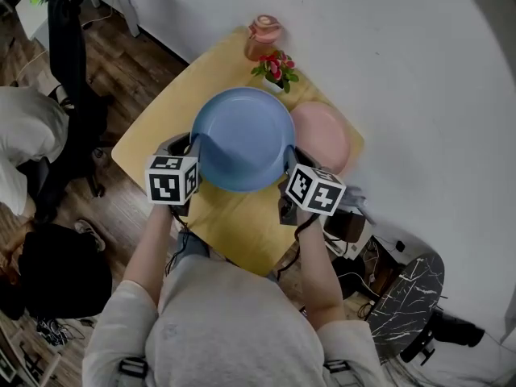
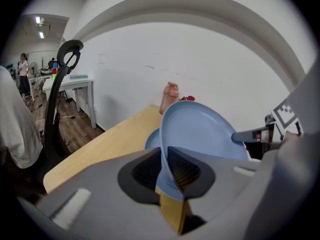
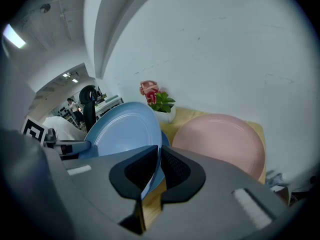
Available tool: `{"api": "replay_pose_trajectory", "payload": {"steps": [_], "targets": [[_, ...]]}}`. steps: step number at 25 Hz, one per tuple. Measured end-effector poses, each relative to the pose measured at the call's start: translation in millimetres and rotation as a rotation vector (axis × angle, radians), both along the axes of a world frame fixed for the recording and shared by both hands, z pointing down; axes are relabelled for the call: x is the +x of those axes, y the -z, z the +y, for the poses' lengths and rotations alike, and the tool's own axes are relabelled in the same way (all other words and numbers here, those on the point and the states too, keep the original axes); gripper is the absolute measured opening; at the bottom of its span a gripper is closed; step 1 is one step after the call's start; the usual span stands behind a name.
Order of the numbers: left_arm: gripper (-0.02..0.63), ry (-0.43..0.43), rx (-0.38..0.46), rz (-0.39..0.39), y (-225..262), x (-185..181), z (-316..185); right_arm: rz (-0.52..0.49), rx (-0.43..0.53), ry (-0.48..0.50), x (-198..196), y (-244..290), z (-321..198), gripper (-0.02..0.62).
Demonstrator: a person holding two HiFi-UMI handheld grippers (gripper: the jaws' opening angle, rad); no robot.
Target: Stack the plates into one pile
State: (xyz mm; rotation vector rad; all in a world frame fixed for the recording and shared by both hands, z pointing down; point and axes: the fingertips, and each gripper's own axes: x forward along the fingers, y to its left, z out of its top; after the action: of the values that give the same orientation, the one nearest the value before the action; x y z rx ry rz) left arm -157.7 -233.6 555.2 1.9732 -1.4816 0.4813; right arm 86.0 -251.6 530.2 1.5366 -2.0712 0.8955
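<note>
Blue plate (image 1: 242, 139) is held clear of the table (image 1: 157, 123) by both claws. The left gripper (image 2: 172, 173) is clamped on its left rim and the right gripper (image 3: 156, 173) on the opposite rim. Only a thin lip is caught between the pads on each side. Pink plate (image 3: 220, 139) is lying flat just to the right, close to the table's right edge. A second blue plate (image 2: 151, 140) is suspected under the held one. Only a sliver is seen in the gripper views, and nothing of it is seen from above.

Risks, as judged from here:
- Slip: with so little rim gripped, the plate could be levered out of one claw if the two hands are not moved together or one wrist is rolled. The free side would then drop onto whatever is beneath.
- Flex: if the grippers are pushed toward each other, the plate could be bowed and popped out.
- Off-centre landing: the pile target is hidden under the held plate, so it could be set down overlapping a rim and left rocking.
- Pink plate could be nudged toward the table edge if the right claw is lowered beside it — little margin is seen there.
- Potted plant (image 1: 276, 69) and jar (image 1: 263, 35) are just behind and could be clipped if the plate is carried forward.
</note>
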Motion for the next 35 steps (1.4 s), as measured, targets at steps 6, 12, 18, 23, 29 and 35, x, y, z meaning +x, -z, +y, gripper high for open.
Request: {"api": "replay_pose_trajectory", "payload": {"steps": [6, 12, 18, 23, 29, 35], "targets": [[0.101, 0.007, -0.056, -0.016, -26, -2, -7, 0.010, -0.057, 0.006, -3, -30, -11, 0.026], [0.101, 0.012, -0.099, -0.020, -46, -7, -13, 0.033, -0.090, 0.010, -7, -50, -19, 0.026], [0.104, 0.013, -0.115, -0.016, -57, -8, -18, 0.051, -0.109, 0.007, -8, -61, -23, 0.028], [0.110, 0.004, -0.100, -0.031, -60, -9, -21, 0.087, -0.116, 0.010, -10, -69, -27, 0.029], [0.133, -0.018, -0.064, -0.034, -59, -6, -24, 0.119, -0.113, 0.007, -11, -74, -26, 0.029], [0.176, -0.050, -0.044, 0.012, -57, 3, -22, 0.151, -0.083, 0.020, -14, -74, -24, 0.029]]}}
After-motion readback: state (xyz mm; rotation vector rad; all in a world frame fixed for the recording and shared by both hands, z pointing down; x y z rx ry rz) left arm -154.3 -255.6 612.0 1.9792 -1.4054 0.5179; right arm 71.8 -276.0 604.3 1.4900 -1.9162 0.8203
